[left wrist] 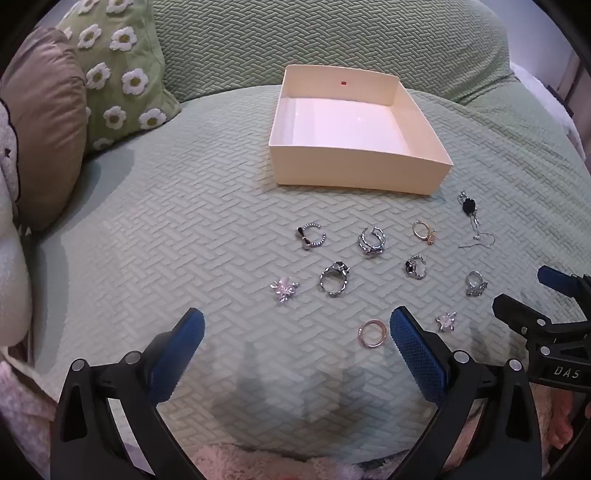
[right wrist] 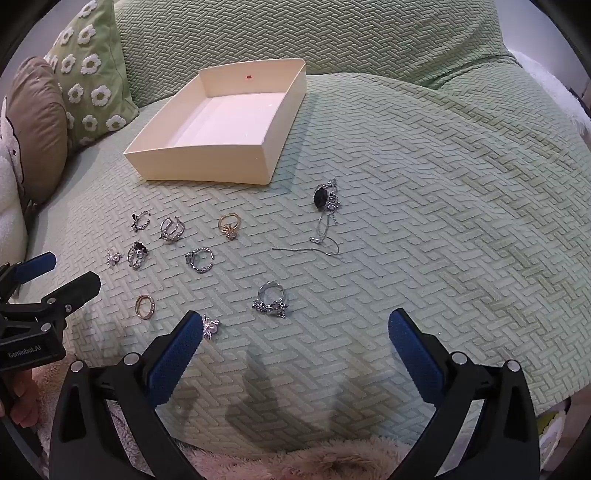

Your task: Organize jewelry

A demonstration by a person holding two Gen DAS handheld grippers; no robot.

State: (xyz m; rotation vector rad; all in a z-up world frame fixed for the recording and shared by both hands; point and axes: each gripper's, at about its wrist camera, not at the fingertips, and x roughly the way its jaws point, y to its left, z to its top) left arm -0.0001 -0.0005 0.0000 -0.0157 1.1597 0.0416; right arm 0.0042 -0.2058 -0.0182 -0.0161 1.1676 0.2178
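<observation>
Several rings and earrings lie on the green cushion in front of an empty cream box [left wrist: 354, 168] [right wrist: 207, 164]. Among them are a rose-gold band [left wrist: 372, 333] [right wrist: 144, 306], a silver ring with stones [left wrist: 475, 283] [right wrist: 272, 298], a black-stone dangle earring [left wrist: 471, 216] [right wrist: 327, 206] and two pink flower studs [left wrist: 283, 289] [left wrist: 446, 321]. My left gripper [left wrist: 295, 332] is open and empty, just short of the jewelry, its right finger beside the rose-gold band. My right gripper [right wrist: 293, 332] is open and empty, its left finger beside a flower stud [right wrist: 210, 326].
A daisy-patterned green pillow [left wrist: 118, 74] [right wrist: 88, 81] and a brown pillow [left wrist: 44, 122] stand at the back left. The green sofa backrest [left wrist: 332, 33] rises behind the box. A fluffy pink fabric [right wrist: 295, 461] lies under the grippers at the near edge.
</observation>
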